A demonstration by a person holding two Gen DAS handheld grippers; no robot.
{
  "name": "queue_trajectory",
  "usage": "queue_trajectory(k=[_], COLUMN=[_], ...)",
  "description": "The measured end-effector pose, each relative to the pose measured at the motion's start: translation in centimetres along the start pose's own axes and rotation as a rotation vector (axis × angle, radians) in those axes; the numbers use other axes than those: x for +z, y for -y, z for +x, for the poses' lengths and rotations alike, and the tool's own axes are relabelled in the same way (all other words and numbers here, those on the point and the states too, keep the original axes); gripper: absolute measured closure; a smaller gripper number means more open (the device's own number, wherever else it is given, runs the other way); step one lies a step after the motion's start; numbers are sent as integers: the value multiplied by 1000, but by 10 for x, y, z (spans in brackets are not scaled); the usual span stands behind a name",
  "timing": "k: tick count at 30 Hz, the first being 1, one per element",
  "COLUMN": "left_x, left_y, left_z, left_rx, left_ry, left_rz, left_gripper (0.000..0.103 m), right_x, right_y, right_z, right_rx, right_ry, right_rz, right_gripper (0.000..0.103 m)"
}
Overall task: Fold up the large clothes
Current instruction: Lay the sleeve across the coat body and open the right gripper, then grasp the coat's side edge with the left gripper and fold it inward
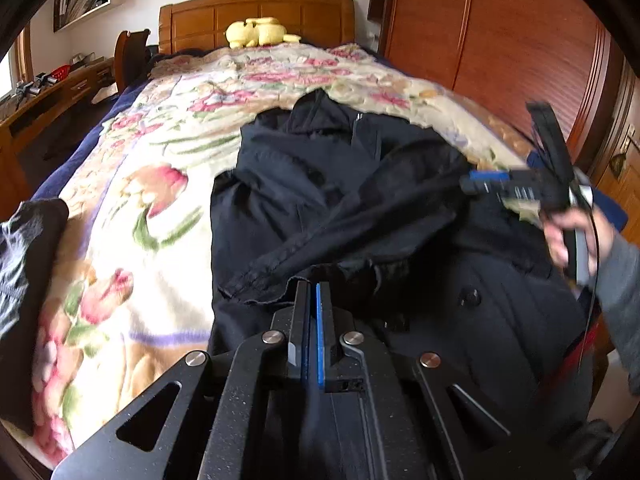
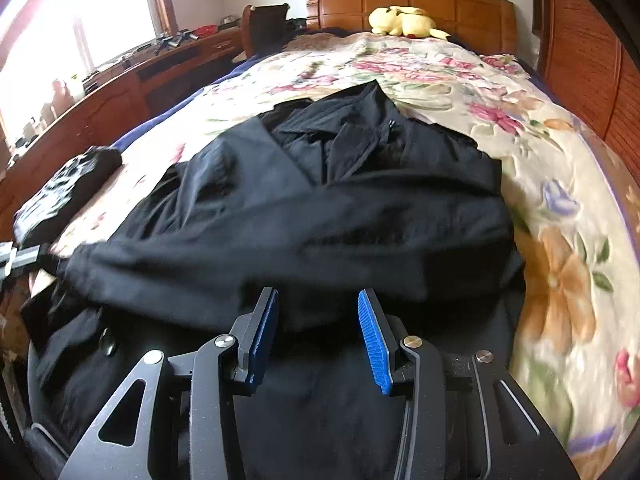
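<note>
- Left wrist view: the left gripper was seen clenched at bottom centre, apparently pinching the cuff edge of the black coat, whose sleeve was stretched across the frame's middle over the floral blanket. The right gripper was seen at the right edge, blurred, its grip not discernible there.
- Right wrist view: the right gripper was shown released, jaws apart above the coat. A sleeve fold was judged under way; next, the sleeve would need laying flat across the chest.

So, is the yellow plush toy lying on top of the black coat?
No, the yellow plush toy lies far off by the headboard, while the black coat is spread nearer the camera.
</note>
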State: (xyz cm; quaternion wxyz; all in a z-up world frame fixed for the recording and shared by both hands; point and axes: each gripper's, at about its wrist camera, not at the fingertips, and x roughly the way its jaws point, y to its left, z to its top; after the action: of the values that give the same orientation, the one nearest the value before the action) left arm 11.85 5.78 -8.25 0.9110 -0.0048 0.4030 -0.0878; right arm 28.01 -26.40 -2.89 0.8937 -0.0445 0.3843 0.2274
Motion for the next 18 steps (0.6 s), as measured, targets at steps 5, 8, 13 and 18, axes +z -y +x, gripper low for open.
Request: queue_trajectory(k=[5,8,13,18], left_x=[-11,-17,-25,-25], left_y=[2,3,-2,-19], left_z=[-1,-2,-11,-23], left_rx=[-7,-13,9,23], left_ry=[-28,-49,-50,-27], left_rz=[-6,-5,-12,-50], left_gripper=[100,100,100,100], right_x=[5,5,6,-2], right_y=[-9,-28,-73,-117], right_z=[26,37,49,61], right_rx=[38,76,164,259], right_ry=[-36,-54,-66,-98], right_rz=[6,-32,-93,-167], right_gripper=[60,60,60,60])
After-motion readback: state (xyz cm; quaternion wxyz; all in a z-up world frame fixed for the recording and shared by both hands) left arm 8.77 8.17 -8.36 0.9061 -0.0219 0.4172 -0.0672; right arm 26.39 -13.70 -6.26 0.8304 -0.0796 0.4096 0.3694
